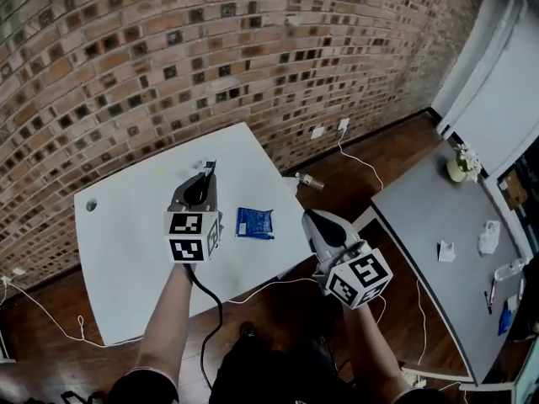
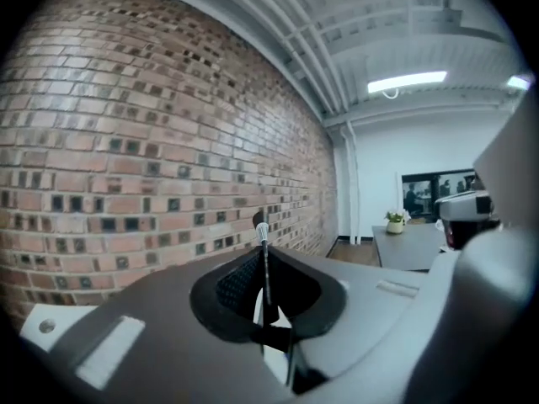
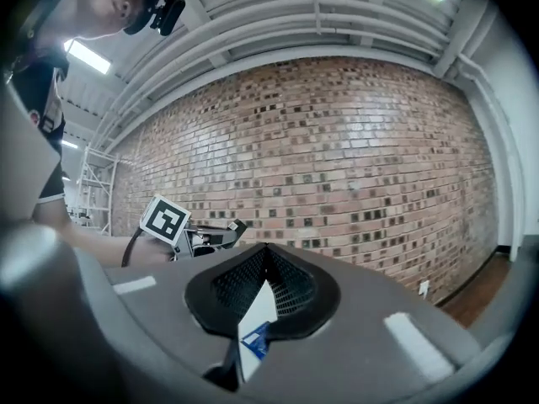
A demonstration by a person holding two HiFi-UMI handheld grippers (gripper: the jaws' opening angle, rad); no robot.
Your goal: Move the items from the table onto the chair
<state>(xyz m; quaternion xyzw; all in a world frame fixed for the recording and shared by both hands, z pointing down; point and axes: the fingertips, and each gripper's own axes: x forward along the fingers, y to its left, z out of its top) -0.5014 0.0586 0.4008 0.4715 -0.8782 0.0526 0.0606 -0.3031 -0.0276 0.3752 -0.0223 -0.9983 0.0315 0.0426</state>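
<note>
Blue packet [image 1: 254, 223] flat on the white table [image 1: 126, 242], near its right edge — long axis running left to right, slightly tilted. Sits between the two grippers in the head view, touching neither: right of the left gripper [image 1: 206, 168], left of the right gripper [image 1: 308, 216]. Left fingers [image 2: 240, 289] pressed almost together, pinching a thin stick-like item [image 2: 264, 263] standing upright between them, pale tip poking above — kind unclear. Right fingers [image 3: 290, 289] closed tight on nothing, packet showing on the table below them. Both grippers aimed toward the brick wall [image 1: 168, 49].
</note>
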